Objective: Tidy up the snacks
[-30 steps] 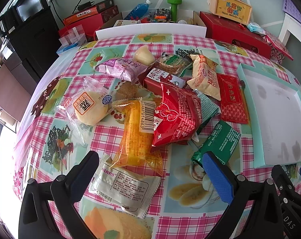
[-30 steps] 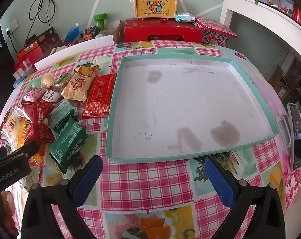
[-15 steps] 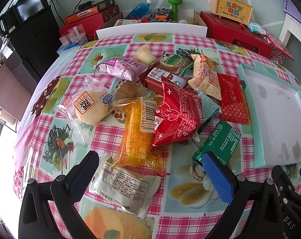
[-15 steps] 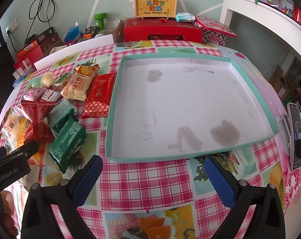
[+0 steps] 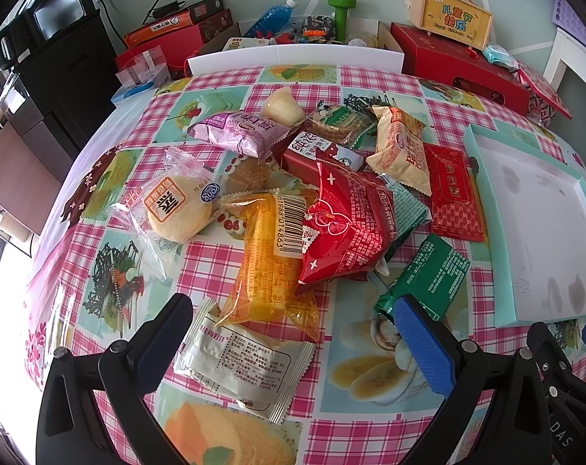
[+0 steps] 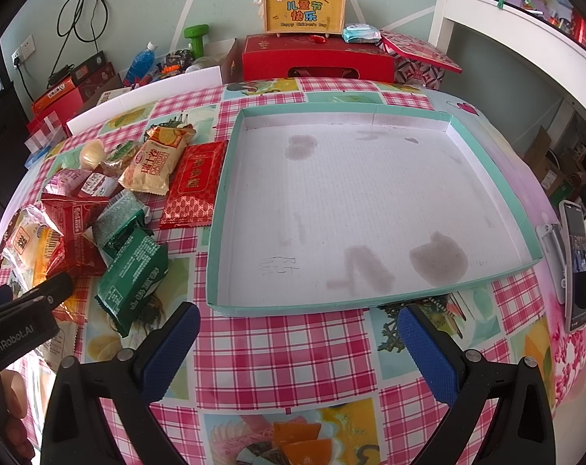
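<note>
Both grippers hang with fingers spread wide and nothing between them: the left gripper (image 5: 293,333) over the near edge of the snack heap, straddling the white packet (image 5: 246,364), the right gripper (image 6: 298,343) in front of the bare teal tray (image 6: 219,232). Snacks all lie on the checked tablecloth (image 6: 293,352) left of the tray, the green packet (image 6: 133,279) nearest, so I'd guess sorting hasn't begun.

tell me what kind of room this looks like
Probably a lived-in home room, used partly for storage: a table under a pink checked food-print tablecloth, red gift boxes stacked by the wall, and a white shelf unit crammed with odds and ends.
</note>
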The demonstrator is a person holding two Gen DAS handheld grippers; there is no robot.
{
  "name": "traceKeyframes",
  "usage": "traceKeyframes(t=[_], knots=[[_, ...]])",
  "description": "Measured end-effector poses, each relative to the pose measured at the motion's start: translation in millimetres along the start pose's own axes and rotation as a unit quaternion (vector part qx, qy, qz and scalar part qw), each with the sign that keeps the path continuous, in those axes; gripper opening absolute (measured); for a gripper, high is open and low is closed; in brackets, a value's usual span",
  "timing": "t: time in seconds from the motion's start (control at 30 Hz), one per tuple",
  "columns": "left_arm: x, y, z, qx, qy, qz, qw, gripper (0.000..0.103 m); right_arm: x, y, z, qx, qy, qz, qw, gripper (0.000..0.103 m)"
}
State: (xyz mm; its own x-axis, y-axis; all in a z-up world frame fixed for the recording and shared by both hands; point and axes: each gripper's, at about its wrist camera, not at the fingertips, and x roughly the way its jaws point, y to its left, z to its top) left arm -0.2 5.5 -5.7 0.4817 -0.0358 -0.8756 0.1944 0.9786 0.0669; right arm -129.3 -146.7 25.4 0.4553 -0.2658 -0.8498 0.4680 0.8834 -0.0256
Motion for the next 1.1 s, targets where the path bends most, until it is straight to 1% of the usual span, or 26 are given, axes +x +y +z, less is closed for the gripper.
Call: traceKeyframes(t=[0.2, 0.37, 0.5, 0.67, 0.83, 0.87, 0.9, 0.93, 0.97, 1.1], knots=[[-16.9, 26.3, 3.2, -0.037, -0.021, -0.012, 0.9990, 0.103, -7.1, 11.3, 2.0, -0.017, -0.020, 0.021, 0.999, 0.103], [-19.7, 48.8, 5.0, -0.065, -0.015, -0.016, 0.9976, 0.103, -11.2, 27.1, 4.8, -0.034, -0.030, 0.043, 0.998, 0.103], [-10.8, 56.0, -1.1, -0.069, 0.010, -0.022, 0.9973, 0.103, -11.4, 36.6, 4.3, -0.040, -0.026, 0.059, 0.997, 0.103], [9.2, 56.9, -15.8, -0.069, 0.057, -0.013, 0.9959, 0.103, -11.5, 37.7, 1.1, -0.036, -0.015, 0.054, 0.998, 0.103], [23.4, 54.1, -25.9, -0.074, 0.087, -0.028, 0.9931, 0.103, -11.8, 42.6, -2.0, -0.041, -0.003, 0.066, 0.997, 0.102], [27.2, 53.2, -27.7, -0.078, 0.095, -0.032, 0.9918, 0.102, -11.0, 45.3, -2.1, -0.044, 0.000, 0.071, 0.997, 0.101], [30.1, 52.7, -29.3, -0.081, 0.100, -0.036, 0.9910, 0.099, -9.7, 48.4, -1.9, -0.046, 0.004, 0.077, 0.996, 0.101], [33.1, 52.1, -30.3, -0.083, 0.104, -0.035, 0.9905, 0.094, -8.9, 50.6, -2.1, -0.048, 0.006, 0.083, 0.995, 0.100], [33.9, 51.0, -30.5, -0.081, 0.105, -0.030, 0.9907, 0.092, -7.8, 52.7, -1.7, -0.048, 0.010, 0.088, 0.995, 0.099], [33.9, 45.0, -32.5, -0.071, 0.101, -0.025, 0.9920, 0.088, -4.1, 62.9, 4.5, -0.049, 0.016, 0.105, 0.993, 0.095]])
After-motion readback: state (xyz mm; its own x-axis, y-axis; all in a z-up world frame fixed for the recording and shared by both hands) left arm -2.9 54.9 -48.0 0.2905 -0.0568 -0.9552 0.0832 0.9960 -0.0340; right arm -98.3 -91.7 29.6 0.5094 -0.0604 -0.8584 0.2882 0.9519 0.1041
